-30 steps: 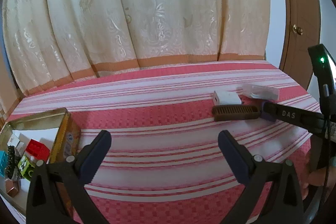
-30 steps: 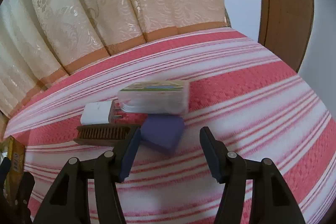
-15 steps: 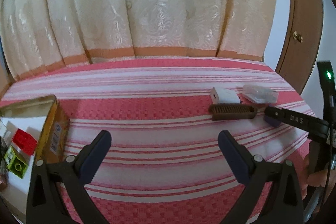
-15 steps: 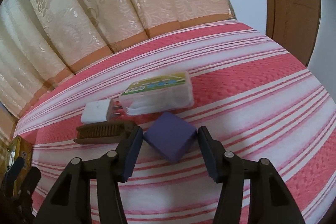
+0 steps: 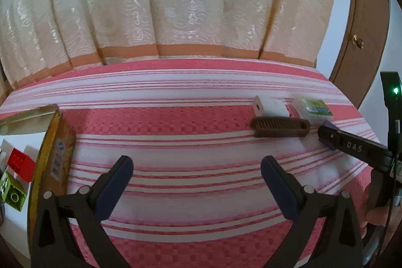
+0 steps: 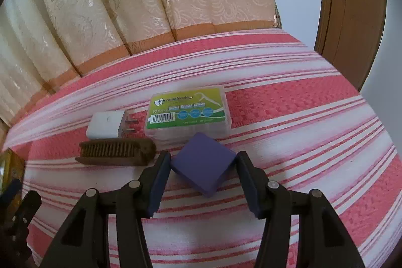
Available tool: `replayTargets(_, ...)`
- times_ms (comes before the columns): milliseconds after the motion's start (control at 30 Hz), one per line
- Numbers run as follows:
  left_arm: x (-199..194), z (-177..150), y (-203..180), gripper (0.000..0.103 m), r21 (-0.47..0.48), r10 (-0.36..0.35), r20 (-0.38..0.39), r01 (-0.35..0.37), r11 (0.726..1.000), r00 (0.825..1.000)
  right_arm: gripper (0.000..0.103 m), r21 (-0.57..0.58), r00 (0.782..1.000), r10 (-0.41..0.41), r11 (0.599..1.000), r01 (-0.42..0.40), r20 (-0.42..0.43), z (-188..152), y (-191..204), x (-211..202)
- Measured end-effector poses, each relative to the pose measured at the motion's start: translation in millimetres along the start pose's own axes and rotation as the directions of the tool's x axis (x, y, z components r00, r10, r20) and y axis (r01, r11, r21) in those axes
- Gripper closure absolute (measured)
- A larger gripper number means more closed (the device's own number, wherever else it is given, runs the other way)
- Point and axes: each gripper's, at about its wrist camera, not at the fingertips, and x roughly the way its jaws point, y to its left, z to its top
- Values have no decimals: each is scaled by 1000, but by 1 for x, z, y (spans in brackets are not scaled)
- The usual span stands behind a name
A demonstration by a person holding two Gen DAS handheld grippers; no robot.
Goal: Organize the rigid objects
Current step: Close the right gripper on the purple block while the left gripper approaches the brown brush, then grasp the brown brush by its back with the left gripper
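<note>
Nearest on my right wrist view, my right tool (image 6: 203, 168) has its two pads closed against opposite corners of the purple block (image 6: 204, 165), which sits turned like a diamond on the pink-and-white striped cloth (image 6: 301, 132). Just left of the block lies the brown comb (image 6: 115, 152), and behind it the white plug adapter (image 6: 106, 125), prongs toward the clear floss-pick box (image 6: 188, 114) with the green label, just beyond the block. From my left wrist view, my left tool (image 5: 196, 167) is wide open over bare cloth with nothing between its pads. To its left stands the gold tin (image 5: 47, 150), holding a red brick (image 5: 20, 163) and a green brick (image 5: 11, 194). Farthest back hangs the cream curtain (image 5: 176, 4)
</note>
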Motion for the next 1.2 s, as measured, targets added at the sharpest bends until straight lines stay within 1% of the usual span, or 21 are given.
replayTargets(67, 2, 1, -4, 0, -1, -27, -6, 27, 1000, 1000, 47, 17, 1000, 12, 1000, -13, 21, -2, -3, -4)
replayTargets(133, 4, 3, -11, 0, -2, -69, 1, 69, 998, 998, 47, 64, 995, 50, 996, -55, 85, 0, -12, -17)
replayTargets(167, 4, 4, -17, 0, 7, -83, 3, 83, 997, 997, 47, 86, 988, 52, 994, -65, 146, 2, -17, -28)
replayTargets(233, 7, 8, -31, 0, 32, -110, 8, 109, 993, 994, 47, 102, 978, 18, 994, -40, 208, 2, -22, -40)
replayTargets(300, 15, 14, -47, 0, 53, -121, 1, 121, 991, 993, 47, 119, 973, -6, 993, -23, 232, 2, -26, -44)
replayTargets(367, 26, 18, -59, 0, 54, -133, -18, 134, 990, 991, 47, 144, 969, -24, 990, -12, 244, 2, -31, -46)
replayTargets(433, 36, 21, -69, 0, 47, -151, -32, 152, 987, 988, 47, 170, 966, -39, 985, -6, 256, 3, -36, -49)
replayTargets(567, 54, 23, -88, 0, 43, -144, -57, 147, 988, 988, 47, 198, 961, -54, 980, -1, 272, 5, -40, -52)
replayTargets(700, 70, 24, -98, 0, 9, -176, -104, 177, 984, 979, 47, 210, 954, -63, 978, 0, 292, 6, -41, -57)
replayTargets(833, 84, 25, -103, 1, -21, -151, -144, 149, 989, 978, 47, 197, 956, -53, 980, -6, 290, 6, -39, -58)
replayTargets(867, 86, 25, -104, 1, -18, -143, -114, 142, 990, 983, 47, 193, 956, -49, 981, -8, 289, 6, -39, -57)
replayTargets(1000, 89, 22, -115, 1, 31, -84, -132, 88, 996, 988, 47, 197, 956, -48, 980, -11, 288, 6, -39, -57)
replayTargets(1200, 92, 21, -121, 0, 69, -56, -146, 67, 995, 988, 47, 219, 965, -38, 976, -20, 260, 5, -43, -52)
